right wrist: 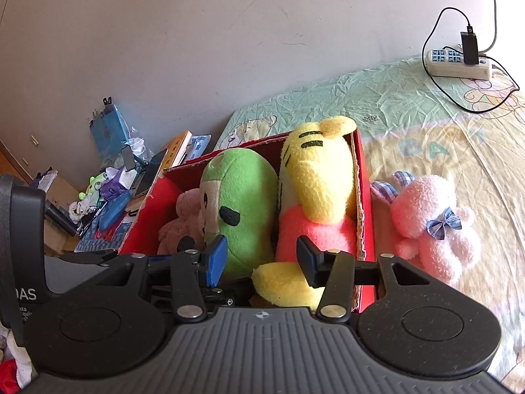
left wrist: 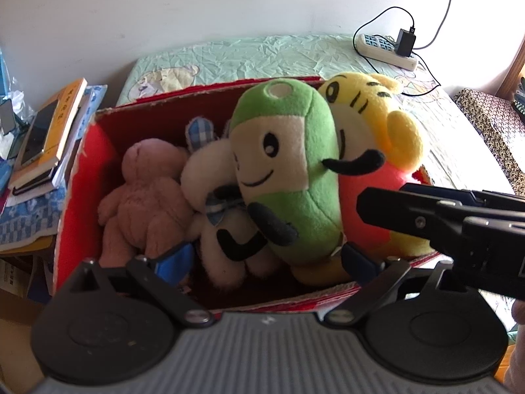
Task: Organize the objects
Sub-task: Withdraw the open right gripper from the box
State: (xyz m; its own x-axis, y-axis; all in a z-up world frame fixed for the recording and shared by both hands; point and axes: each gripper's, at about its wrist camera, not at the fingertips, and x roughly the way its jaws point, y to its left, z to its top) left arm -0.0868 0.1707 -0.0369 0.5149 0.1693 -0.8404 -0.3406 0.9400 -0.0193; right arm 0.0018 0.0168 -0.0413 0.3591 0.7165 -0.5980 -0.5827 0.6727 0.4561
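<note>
Bedding in pale green with a cartoon print (right wrist: 410, 121) covers the work surface, backed by a plain wall, with a power strip (right wrist: 459, 62) at the far corner and a cluttered side table of books (left wrist: 49, 131) to the left. On the bedding stands the red cardboard box (right wrist: 366, 197), open at the top and nearly full. Its contents, largest first: the yellow tiger plush (right wrist: 315, 184) against the right wall, the green plush (right wrist: 242, 197) beside it and touching it, the white plush (left wrist: 213, 170) and the tan bear (left wrist: 144, 193) at the left. One item lies outside: the pink plush with a blue bow (right wrist: 433, 216), on the bedding just beside the box's right wall. The probable step in hand is collecting this last toy. The right gripper (right wrist: 259, 259) hovers over the near edge of the box with its jaws apart and empty; the left gripper (left wrist: 265, 259) is likewise spread wide and holds nothing, though its fingertips are partly hidden among the toys, so contact cannot be ruled out. Procedure: swing the right gripper to the pink plush, close on the body rather than the ear or bow, and lift clear of the wall. Use the left gripper to press the green plush leftward, opening a gap. Watch for the tiger tipping out.
</note>
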